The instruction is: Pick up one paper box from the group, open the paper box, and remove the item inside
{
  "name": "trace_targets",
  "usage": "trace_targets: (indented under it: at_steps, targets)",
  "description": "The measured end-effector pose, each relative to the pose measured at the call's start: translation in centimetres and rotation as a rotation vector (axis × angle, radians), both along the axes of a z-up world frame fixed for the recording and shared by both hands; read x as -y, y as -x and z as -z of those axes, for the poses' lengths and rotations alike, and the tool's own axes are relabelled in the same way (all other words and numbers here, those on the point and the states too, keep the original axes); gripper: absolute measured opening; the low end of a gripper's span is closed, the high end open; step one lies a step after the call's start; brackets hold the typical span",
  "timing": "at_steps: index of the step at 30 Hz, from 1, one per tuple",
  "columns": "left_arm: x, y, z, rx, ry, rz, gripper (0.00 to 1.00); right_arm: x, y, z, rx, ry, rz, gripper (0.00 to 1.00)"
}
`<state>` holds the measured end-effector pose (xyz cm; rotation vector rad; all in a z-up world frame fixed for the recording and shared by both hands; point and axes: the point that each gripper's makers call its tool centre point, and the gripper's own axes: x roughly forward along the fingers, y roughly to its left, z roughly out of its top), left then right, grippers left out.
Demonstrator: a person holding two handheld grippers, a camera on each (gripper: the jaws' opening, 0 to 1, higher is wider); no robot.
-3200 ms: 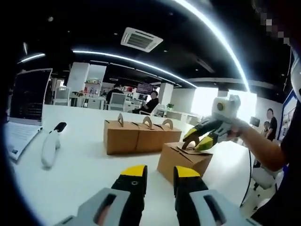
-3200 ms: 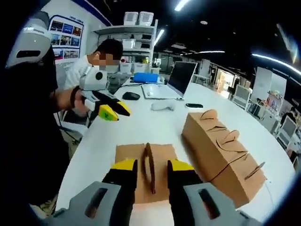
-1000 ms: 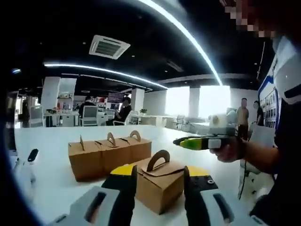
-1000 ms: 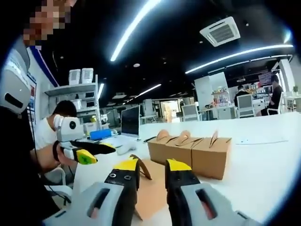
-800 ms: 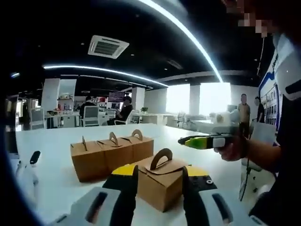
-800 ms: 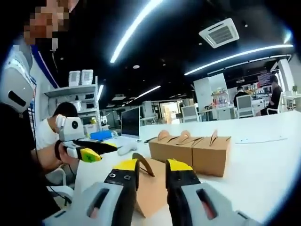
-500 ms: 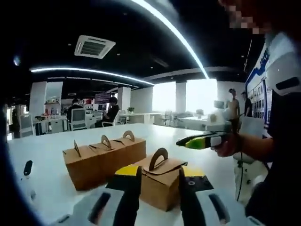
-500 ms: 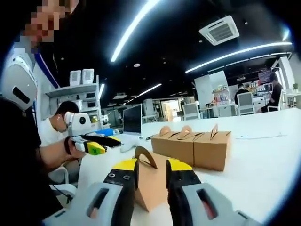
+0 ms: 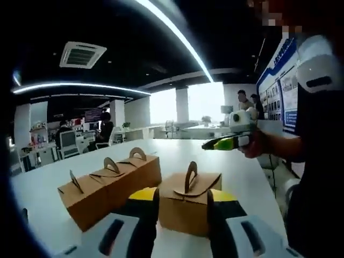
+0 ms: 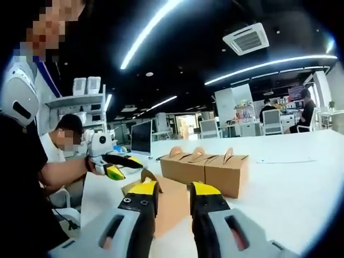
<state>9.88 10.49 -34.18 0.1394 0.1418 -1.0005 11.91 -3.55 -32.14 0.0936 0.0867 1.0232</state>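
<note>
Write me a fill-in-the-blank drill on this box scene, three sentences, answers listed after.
1. The row of paper boxes behind the single box counts ___ boxes.
2. Every box is closed and topped with an arched ___.
3. In the right gripper view, an open ___ stands on the white table behind the row.

Missing words: three; handle; laptop

The left hand-held gripper [image 9: 181,194] hides the lower front of the single paper box [image 9: 188,201]; whether its jaws touch the box cannot be told

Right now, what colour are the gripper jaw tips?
Yellow, clearest on the left gripper in the left gripper view.
</note>
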Motion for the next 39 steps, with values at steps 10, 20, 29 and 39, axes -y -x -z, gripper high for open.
trace_targets:
  at_steps: [10,20,29,39]
  targets:
    - [0.5,-0.2,0.6,-0.002,0.008,0.040,0.38,0.2,-0.3,0.5,-0.014,0.011,0.014,0.24]
    - [1.3,-0.4,0.9,-0.021,0.002,0.159,0.38,0.9,-1.1,0.4,-0.013,0.012,0.024,0.24]
    - [2.1,-0.3,1.4,-0.039,-0.015,0.236,0.38,0.8,-1.0,0.7,-0.018,0.021,0.013,0.24]
    - [2.5,-0.1,1.8,-0.094,0.006,0.260,0.39,0.1,-0.4,0.7,-0.017,0.018,0.008,0.25]
